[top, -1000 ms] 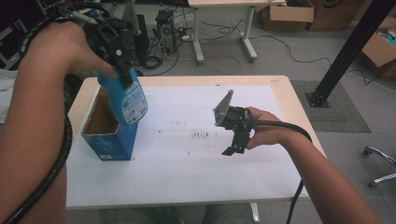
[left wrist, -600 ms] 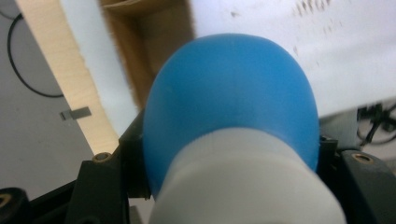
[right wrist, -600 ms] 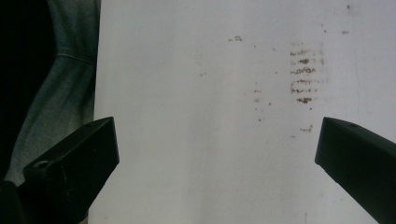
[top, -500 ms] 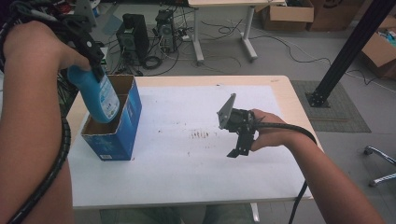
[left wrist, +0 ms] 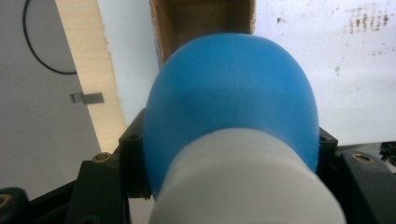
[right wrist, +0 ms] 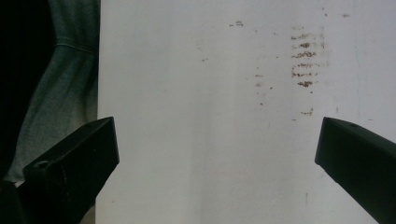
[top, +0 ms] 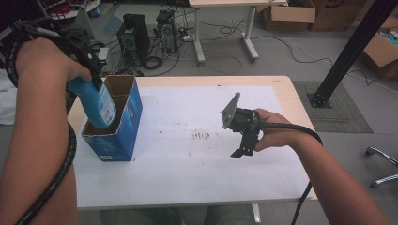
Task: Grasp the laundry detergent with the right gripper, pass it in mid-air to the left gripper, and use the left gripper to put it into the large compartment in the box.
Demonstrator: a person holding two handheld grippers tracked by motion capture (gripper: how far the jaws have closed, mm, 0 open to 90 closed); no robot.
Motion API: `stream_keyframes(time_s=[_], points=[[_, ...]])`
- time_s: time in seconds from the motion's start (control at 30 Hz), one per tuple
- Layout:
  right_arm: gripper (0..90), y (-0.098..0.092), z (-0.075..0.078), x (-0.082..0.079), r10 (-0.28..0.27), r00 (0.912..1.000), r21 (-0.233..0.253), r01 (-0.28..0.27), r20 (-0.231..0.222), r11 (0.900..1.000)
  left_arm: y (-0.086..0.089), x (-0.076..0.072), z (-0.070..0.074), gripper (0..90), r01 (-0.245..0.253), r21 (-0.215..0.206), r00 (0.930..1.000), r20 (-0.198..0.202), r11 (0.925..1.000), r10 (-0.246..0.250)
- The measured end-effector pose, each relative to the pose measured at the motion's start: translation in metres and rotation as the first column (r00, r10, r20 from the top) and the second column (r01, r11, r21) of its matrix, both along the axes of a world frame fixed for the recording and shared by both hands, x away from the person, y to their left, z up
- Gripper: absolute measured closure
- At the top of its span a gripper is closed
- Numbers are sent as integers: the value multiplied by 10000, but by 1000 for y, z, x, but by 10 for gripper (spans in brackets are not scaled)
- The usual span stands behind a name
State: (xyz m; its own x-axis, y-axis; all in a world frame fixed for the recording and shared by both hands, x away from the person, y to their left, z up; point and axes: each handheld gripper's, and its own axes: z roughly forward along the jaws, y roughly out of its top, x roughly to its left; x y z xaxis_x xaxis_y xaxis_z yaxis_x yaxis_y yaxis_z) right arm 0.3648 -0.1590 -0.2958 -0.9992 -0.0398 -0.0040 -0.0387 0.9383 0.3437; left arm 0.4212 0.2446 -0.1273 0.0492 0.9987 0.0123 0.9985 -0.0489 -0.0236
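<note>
Nearest the person's side, the right gripper hangs over the white mat toward the right edge of the tabletop. Its jaws point down and are spread wide with nothing between them; in the right gripper view they frame bare mat and a patch of brownish smudges.

Farther back, by the left edge of the tabletop, stands an open blue cardboard box, upright, its brown inside showing. The left gripper is clenched around the neck of a blue bottle, just below its white cap. The bottle tilts slightly, its lower part sunk into the mouth of the box and its shoulder above the rim. In the left gripper view the bottle's blue body bulges forward toward the box opening.

Beyond the table, on the floor, sit computer towers, loose cables and cardboard cartons.
</note>
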Motion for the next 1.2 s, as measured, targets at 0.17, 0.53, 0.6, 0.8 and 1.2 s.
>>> stream_keyframes(time_s=[0.17, 0.53, 0.6, 0.8, 1.2], points=[[0, -3, -1, 0, -72, 10000, 14, 72, -45, 10000, 1, 5, -14, 381, 40, 12, 10000, 46, 10000, -40], [0, -8, -5, 0, -183, 9998, 65, 183, -95, 9998, 0, 15, -57, 381, 84, 44, 9995, -314, 10000, -83], [0, -9, -5, 0, -200, 9997, 63, 201, -119, 9998, 1, 17, -64, 381, 107, 2, 9993, -354, 9999, -106], [0, -10, -5, 0, -167, 9998, 102, 168, -78, 9998, 2, 20, -84, 381, 101, -14, 9990, -429, 9999, -102], [0, -11, -12, 2, -151, 9997, 101, 153, -180, 9998, 4, 24, -116, 381, 24, 15, 9985, -547, 10000, -23]])
